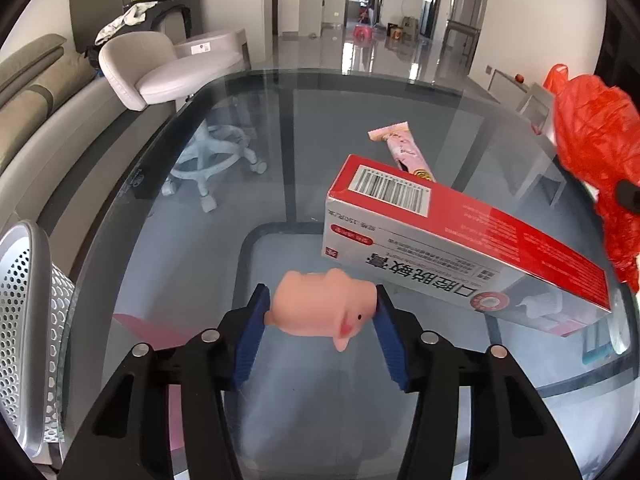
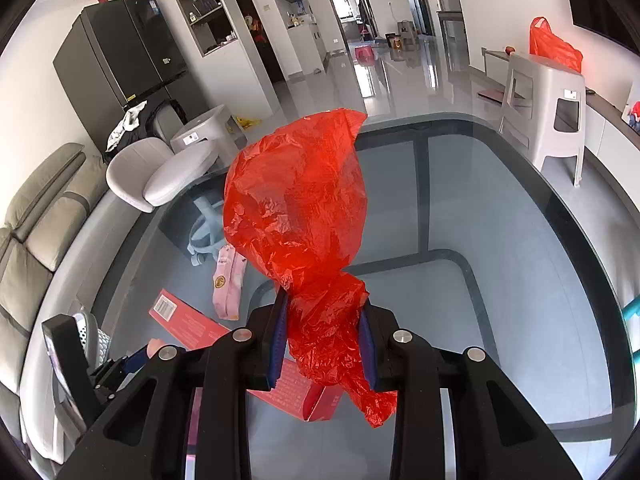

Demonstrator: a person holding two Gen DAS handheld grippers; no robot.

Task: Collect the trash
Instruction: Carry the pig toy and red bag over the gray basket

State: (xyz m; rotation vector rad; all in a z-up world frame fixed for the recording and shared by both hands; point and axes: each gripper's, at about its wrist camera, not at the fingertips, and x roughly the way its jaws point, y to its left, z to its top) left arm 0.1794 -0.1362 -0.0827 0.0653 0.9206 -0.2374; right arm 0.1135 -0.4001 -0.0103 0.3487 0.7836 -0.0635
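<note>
**Pig toy and red bag both gripped above the glass tabletop**

Left wrist view: the left hand-held gripper (image 1: 322, 312) is clenched on a soft pink pig toy (image 1: 322, 308), its blue pads pressing both flanks just above the glass tabletop (image 1: 224, 200). Just beside the toy lies a red-and-white carton (image 1: 460, 240) with a barcode; its far end partly covers a pink tube (image 1: 404, 150) behind it. A crumpled red plastic bag (image 1: 596, 168) enters from the right and is cut off by the frame edge. At the left edge a perforated metal bin (image 1: 28, 320) shows only in part. Through the glass a swivel chair's wheeled base is visible; a grey sofa and a glossy tiled floor lie beyond.

Right wrist view: the right hand-held gripper (image 2: 324, 340) is clamped on the bag's (image 2: 296, 208) twisted neck, and the bag billows above the fingers, hiding much of the tabletop (image 2: 500, 240). The carton (image 2: 192, 324) and the tube (image 2: 228, 284) lie at lower left, the carton partly hidden behind the gripper. The left hand-held gripper (image 2: 140, 356) appears small at the left edge, its grip hard to make out. A dark refrigerator, a grey stool and another red bag stand farther off.
</note>
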